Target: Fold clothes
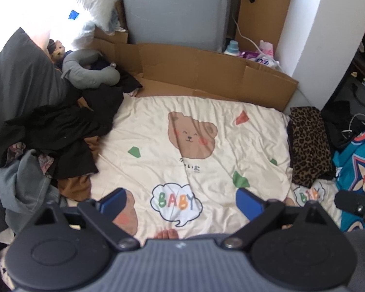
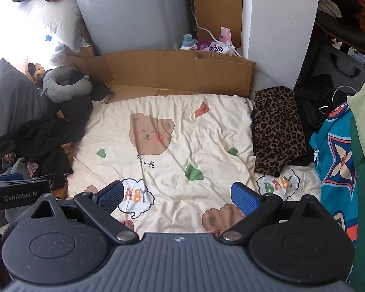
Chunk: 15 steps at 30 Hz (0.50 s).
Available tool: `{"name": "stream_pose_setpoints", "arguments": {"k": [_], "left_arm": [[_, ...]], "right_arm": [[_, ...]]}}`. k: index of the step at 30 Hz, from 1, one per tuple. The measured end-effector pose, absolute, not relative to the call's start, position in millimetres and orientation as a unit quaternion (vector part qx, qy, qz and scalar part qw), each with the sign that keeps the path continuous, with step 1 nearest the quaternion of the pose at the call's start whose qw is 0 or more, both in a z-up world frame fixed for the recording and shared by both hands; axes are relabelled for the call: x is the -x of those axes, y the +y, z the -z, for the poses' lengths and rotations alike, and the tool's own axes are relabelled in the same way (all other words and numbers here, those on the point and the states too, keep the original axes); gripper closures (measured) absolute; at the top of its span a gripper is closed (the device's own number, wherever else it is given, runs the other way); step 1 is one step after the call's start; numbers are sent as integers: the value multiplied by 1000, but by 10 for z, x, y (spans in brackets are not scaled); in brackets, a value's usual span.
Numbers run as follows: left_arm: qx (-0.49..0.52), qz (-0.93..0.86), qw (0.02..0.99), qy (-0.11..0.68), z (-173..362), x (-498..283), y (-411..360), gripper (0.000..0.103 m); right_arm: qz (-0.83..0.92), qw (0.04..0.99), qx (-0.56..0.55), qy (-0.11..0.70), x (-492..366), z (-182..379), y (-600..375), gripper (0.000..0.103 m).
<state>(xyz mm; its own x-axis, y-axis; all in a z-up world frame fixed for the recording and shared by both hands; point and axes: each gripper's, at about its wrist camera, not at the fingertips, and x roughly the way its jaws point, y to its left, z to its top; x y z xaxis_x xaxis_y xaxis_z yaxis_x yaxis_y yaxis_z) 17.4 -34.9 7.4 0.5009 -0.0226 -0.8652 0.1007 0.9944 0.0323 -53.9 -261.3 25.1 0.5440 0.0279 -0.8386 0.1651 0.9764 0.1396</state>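
Hovering over the bed, both tools empty, next garment not yet picked.

The heap of dark clothes (image 1: pixel 60 131) lies at the left edge of the blanket (image 1: pixel 182 150), nearer the left tool (image 1: pixel 181 200), whose jaws stand apart; the right tool (image 2: pixel 177 194), jaws also apart, sits closer to the folded leopard-print garment (image 2: pixel 277 131) on the right.

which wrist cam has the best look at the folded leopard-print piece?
Right wrist: the leopard-print garment lies larger and closer to the frame's centre, its whole folded outline on show at the bear-print sheet's right edge. Left wrist shows the leopard-print garment too, but smaller, narrower and nearer the distorted right rim.
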Motion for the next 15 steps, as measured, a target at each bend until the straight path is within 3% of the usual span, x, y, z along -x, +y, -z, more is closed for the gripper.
{"name": "stream_pose_setpoints", "arguments": {"k": [15], "left_arm": [[-47, 23, 872, 487, -87, -153, -378, 4]], "right_arm": [[37, 868, -123, 480, 532, -222, -2707, 5]]}}
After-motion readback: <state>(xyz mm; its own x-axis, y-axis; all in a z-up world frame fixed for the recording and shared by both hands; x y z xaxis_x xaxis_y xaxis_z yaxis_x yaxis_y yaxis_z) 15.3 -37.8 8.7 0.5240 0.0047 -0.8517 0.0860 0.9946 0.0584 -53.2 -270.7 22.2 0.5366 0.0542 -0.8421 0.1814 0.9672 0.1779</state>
